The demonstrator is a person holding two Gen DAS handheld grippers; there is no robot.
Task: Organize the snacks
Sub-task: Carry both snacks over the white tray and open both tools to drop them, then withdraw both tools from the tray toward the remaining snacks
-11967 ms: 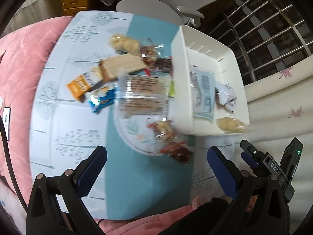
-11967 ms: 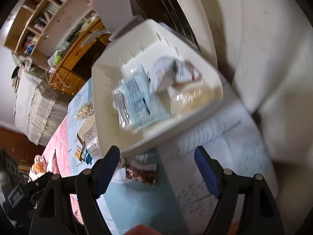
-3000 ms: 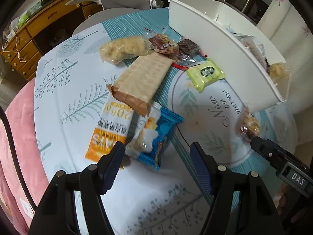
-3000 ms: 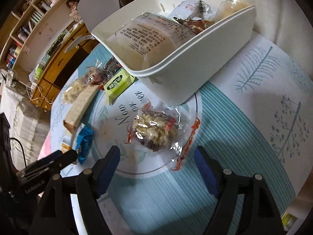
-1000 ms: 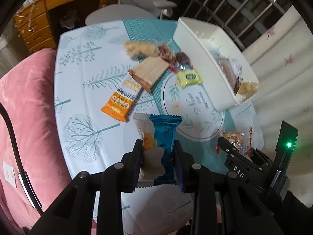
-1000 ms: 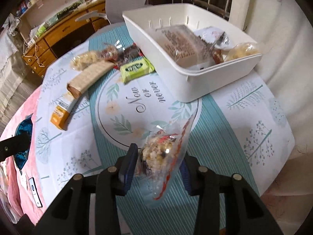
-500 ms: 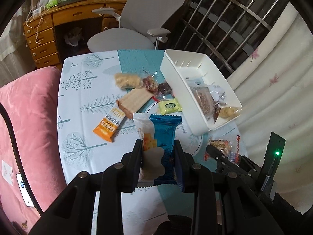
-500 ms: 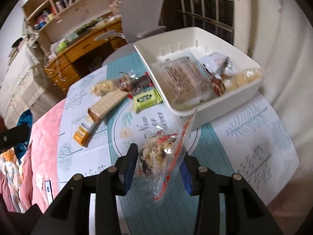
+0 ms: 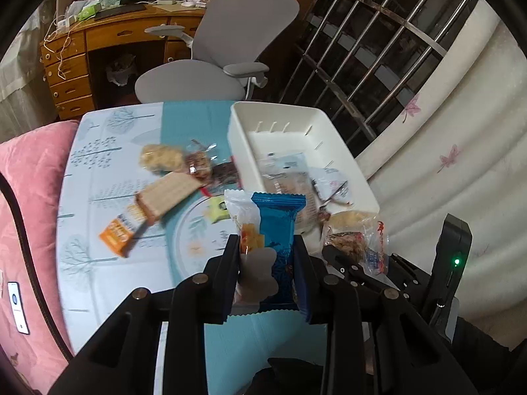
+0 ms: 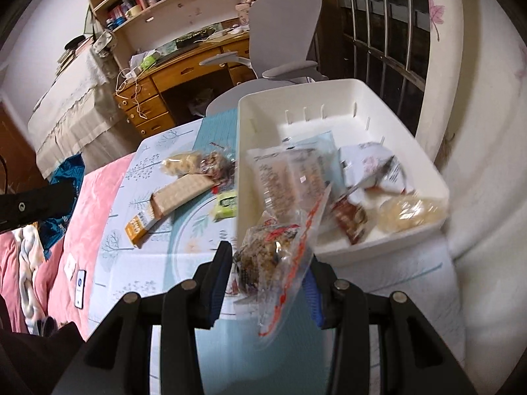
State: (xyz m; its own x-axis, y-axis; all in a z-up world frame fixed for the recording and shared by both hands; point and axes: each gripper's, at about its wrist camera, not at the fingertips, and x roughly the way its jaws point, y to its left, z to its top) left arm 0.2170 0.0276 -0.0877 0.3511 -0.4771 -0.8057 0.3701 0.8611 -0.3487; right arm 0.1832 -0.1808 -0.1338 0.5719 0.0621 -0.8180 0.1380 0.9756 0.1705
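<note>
Snacks: two packets are being carried above the table, clear of its surface.
Left gripper [image 9: 265, 268]: is pinching the blue wrapper [image 9: 276, 230], which was lying on the table three seconds ago.
Right gripper [image 10: 268, 281]: is clamping the clear bag of granola [image 10: 273, 247], likewise lifted off the cloth.
Meaning: both picks are done; the packets are likely heading for the white bin [image 10: 411, 240].
Bin: is holding several packets already.
Table [image 9: 82, 197]: the orange bar [image 9: 120, 230], cracker pack [image 9: 168, 197] and green packet [image 9: 219, 210] are waiting.
Room: a grey chair [image 9: 214, 59] and wooden desk [image 9: 85, 52] are standing beyond.
</note>
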